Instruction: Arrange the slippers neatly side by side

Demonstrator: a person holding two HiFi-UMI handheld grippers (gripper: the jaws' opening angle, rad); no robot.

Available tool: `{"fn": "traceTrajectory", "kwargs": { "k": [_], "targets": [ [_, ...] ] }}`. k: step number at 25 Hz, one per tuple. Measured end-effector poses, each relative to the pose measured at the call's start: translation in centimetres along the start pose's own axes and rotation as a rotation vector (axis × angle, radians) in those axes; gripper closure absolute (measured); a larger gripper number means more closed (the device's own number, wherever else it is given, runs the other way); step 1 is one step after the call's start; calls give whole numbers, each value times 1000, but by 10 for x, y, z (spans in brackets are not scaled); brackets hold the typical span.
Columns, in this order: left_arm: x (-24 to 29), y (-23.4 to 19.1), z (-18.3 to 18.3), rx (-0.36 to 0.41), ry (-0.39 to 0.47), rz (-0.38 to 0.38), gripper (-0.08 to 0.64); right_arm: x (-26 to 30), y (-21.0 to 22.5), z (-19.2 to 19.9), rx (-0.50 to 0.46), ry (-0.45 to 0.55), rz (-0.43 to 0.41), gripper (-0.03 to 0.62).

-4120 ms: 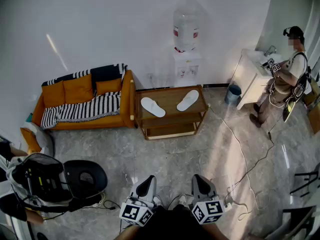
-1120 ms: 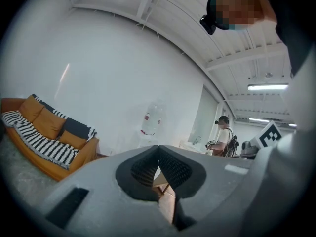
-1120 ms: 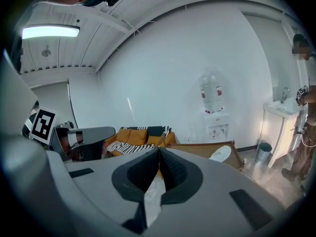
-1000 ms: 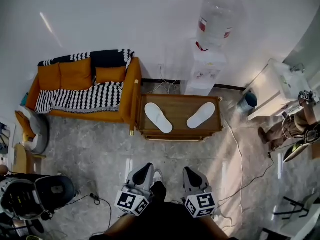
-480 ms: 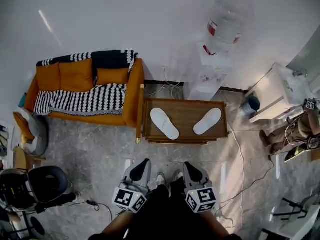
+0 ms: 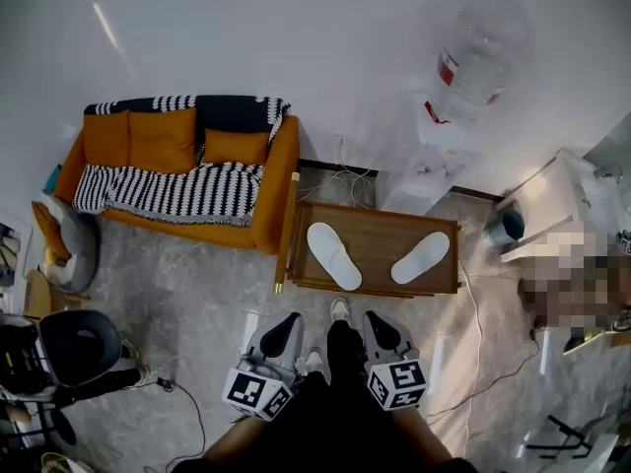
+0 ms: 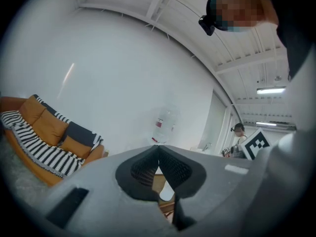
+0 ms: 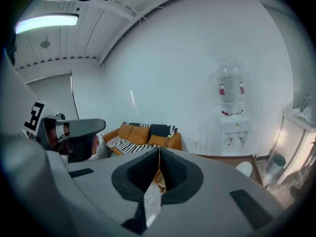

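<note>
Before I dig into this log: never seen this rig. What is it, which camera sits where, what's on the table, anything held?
There is no robot here: a person carries a handheld two-jaw gripper in each hand. The top-down picture comes from a camera on the person's head. The left gripper and right gripper show near its bottom. The other two pictures come from cameras riding on the grippers, looking along their jaws. Both pairs of jaws are together with nothing between them. Ahead stands a low wooden table. On it the left slipper and right slipper, both white, lie apart and angled differently. An orange sofa stands left of it.
</note>
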State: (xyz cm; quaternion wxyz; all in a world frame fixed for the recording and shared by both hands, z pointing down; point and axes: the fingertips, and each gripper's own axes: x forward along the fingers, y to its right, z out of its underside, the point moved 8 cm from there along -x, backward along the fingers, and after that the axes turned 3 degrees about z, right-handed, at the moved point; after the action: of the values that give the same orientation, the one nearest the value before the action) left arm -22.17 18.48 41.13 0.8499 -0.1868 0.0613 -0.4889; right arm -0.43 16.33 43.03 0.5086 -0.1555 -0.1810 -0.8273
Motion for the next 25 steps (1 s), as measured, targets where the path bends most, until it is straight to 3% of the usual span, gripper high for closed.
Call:
{"fn": "traceTrajectory", "kwargs": {
  "k": [12,20,25],
  "targets": [
    [100,-27,-18,-9,-25,-35,543,116,65,-14,-35,-143,-79,577],
    [139,-53,-17,-34,-51,-78,544,204,92,23,-108,-343,-126,575],
    [157,-62,-9,-53,-80,-99,543,250,105,61,-116,-474,-155,515]
  ]
}}
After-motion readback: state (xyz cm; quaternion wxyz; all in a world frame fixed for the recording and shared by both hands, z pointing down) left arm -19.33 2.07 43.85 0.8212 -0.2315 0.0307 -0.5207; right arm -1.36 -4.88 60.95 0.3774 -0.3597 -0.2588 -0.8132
